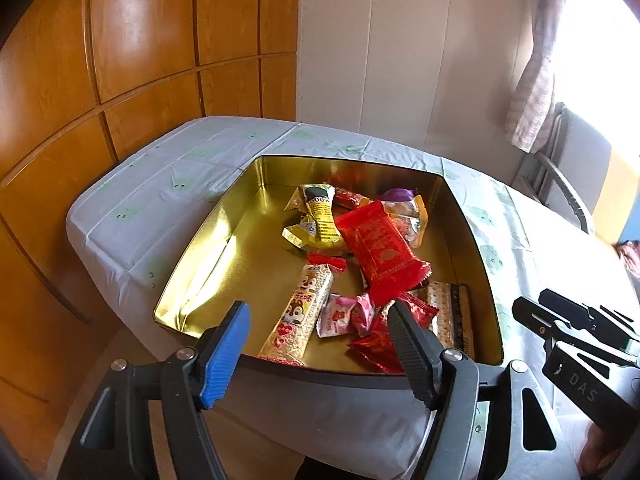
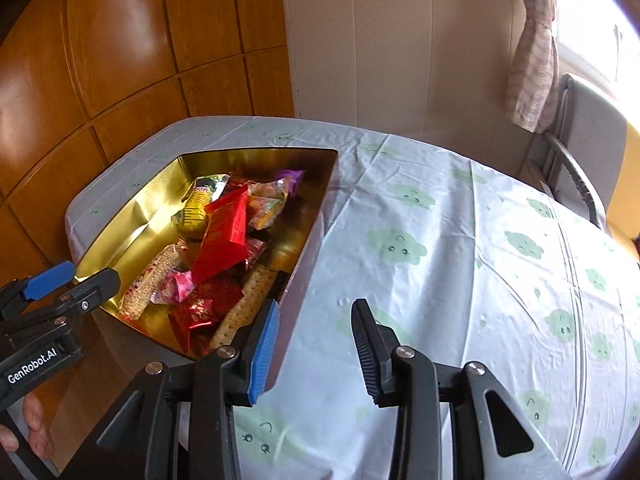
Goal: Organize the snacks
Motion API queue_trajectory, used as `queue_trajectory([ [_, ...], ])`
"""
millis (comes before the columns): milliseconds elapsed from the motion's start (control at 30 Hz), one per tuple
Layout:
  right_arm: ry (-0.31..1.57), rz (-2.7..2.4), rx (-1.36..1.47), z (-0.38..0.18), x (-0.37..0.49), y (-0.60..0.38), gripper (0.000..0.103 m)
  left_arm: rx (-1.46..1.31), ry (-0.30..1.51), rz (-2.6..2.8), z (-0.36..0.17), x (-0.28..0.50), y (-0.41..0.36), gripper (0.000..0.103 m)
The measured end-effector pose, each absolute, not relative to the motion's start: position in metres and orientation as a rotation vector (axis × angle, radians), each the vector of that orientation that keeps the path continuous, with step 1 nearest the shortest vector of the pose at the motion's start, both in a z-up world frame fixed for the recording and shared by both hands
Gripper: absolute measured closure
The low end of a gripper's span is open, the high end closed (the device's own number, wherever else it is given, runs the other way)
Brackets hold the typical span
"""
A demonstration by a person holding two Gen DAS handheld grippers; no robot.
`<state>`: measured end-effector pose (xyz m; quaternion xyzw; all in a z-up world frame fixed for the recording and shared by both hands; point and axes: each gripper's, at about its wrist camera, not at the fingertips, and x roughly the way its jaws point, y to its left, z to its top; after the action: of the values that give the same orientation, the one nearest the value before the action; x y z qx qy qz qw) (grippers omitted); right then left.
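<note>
A gold-lined tin [image 1: 200, 240] sits on the table and holds several wrapped snacks. Among them are a big red packet [image 1: 380, 248], a yellow packet [image 1: 318, 216], a long cartoon bar [image 1: 300, 316], a pink packet [image 1: 344, 314] and a cracker pack [image 1: 452, 312]. My left gripper [image 1: 320, 320] hangs open above the tin's near edge, its fingers apart and holding nothing. My right gripper [image 2: 316, 308] is open too, with a narrower gap, over bare cloth just right of the tin [image 2: 160, 192]. Nothing is between its pads. The red packet [image 2: 226, 236] shows there as well.
The table wears a pale cloth with green cloud faces [image 2: 440, 240]. Wooden cabinet doors [image 1: 140, 60] stand close behind and to the left. A chair [image 2: 580, 152] and a tied curtain [image 2: 532, 60] are at the far right by a bright window.
</note>
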<state>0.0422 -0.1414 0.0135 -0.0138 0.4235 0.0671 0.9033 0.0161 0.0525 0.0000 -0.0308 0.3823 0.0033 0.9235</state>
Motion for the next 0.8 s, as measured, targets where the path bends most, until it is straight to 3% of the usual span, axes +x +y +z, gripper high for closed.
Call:
queue_trajectory([
  [800, 0.817, 0.116, -0.051, 0.018, 0.024, -0.135, 0.064, -0.017, 0.721, 0.018, 0.009, 0.000, 0.033, 0.016],
])
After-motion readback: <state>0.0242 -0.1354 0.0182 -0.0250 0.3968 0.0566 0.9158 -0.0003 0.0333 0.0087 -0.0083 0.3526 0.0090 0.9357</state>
